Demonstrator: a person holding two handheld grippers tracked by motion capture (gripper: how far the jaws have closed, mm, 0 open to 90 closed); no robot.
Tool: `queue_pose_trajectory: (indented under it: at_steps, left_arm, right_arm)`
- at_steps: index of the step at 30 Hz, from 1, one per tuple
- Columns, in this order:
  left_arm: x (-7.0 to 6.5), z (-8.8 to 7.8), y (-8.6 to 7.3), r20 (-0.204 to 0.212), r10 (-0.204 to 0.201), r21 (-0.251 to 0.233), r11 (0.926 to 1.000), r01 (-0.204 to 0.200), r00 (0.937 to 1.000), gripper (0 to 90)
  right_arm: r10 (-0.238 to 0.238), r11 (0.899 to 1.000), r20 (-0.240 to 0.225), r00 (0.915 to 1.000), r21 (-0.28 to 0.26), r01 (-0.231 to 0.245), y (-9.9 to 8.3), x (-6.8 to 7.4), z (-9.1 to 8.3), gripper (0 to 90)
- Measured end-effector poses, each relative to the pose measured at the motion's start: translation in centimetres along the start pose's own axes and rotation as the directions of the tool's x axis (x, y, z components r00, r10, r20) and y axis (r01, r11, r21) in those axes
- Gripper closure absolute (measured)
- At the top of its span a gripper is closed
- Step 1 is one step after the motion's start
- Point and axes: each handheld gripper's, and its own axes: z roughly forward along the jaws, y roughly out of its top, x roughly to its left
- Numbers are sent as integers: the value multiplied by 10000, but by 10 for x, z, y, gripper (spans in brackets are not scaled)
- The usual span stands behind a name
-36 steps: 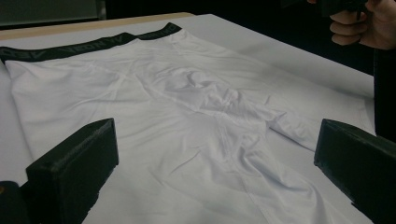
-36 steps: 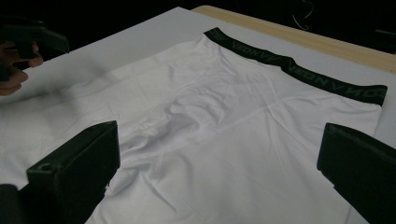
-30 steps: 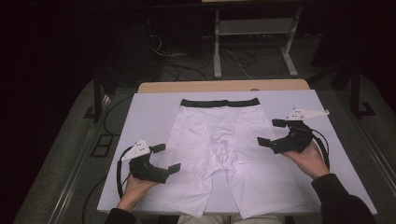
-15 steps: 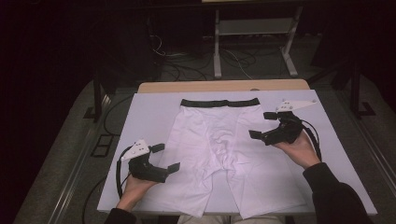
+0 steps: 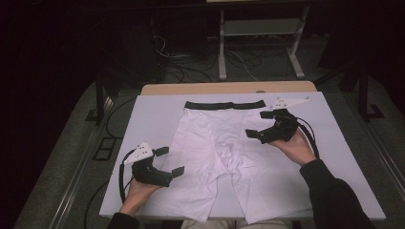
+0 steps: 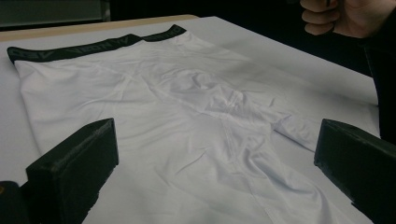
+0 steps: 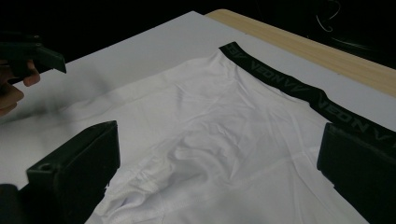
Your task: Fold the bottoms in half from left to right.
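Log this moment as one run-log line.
shorts: flat on table, waistband far | left gripper: open, by left leg | right gripper: open, over right hip | holding: nothing

The right gripper [image 5: 262, 123] has moved toward the waistband [image 5: 224, 104].

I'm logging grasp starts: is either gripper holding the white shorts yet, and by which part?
Nothing is held. The left gripper and right gripper are both open above the white shorts.

White-topped table [image 5: 334, 143] with a bare wooden strip along its far edge; spread flat on it, white shorts [image 5: 219, 157], black waistband [image 5: 224, 104] toward the far side.
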Motion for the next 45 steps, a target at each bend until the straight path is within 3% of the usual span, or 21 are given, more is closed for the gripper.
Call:
queue_pose_trajectory:
  at_steps: [34, 45]
  left_arm:
    - [0, -1, 0, 62, -15, -72, 10000, 16, 10000, 0]
    - [0, -2, 0, 95, -3, -113, 9999, 4, 10000, 0]
  right_arm:
    - [-639, 9964, -328, 9974, 544, 656, 53, -1, 51, 0]
    - [-400, 9972, -66, 9992, 637, 404, 66, -14, 68, 0]
